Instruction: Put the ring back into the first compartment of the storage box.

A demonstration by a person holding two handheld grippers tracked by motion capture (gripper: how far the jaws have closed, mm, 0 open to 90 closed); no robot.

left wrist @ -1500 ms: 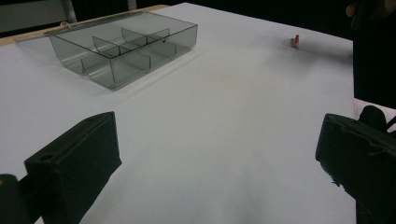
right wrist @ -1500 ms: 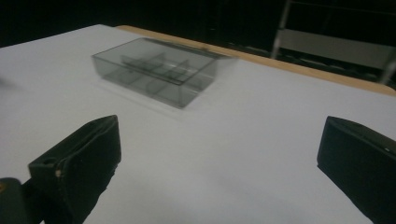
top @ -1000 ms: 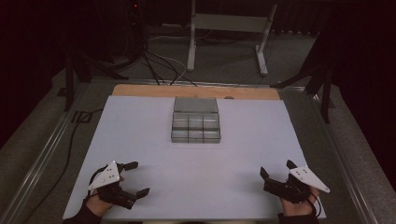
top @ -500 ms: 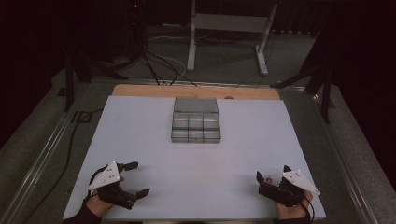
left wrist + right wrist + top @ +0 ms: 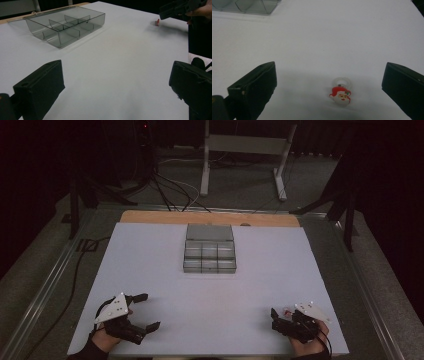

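A small Santa-face ring with a clear band lies flat on the white table, between the wide-apart jaws of my right gripper, touching neither. In the high view the ring is a red speck beside my right gripper at the front right. My left gripper rests open at the front left, with nothing between its jaws. A clear grey compartment box stands mid-table, its cells looking empty. From the left gripper view the box is far left and the ring far right under the other gripper.
The white tabletop has a wooden strip along its far edge. Metal rails run along both sides. Beyond the table a dark floor holds cables and a white stand.
My right gripper has slid a little to the left and toward the front edge, closing in around the ring. The left gripper has stayed put.
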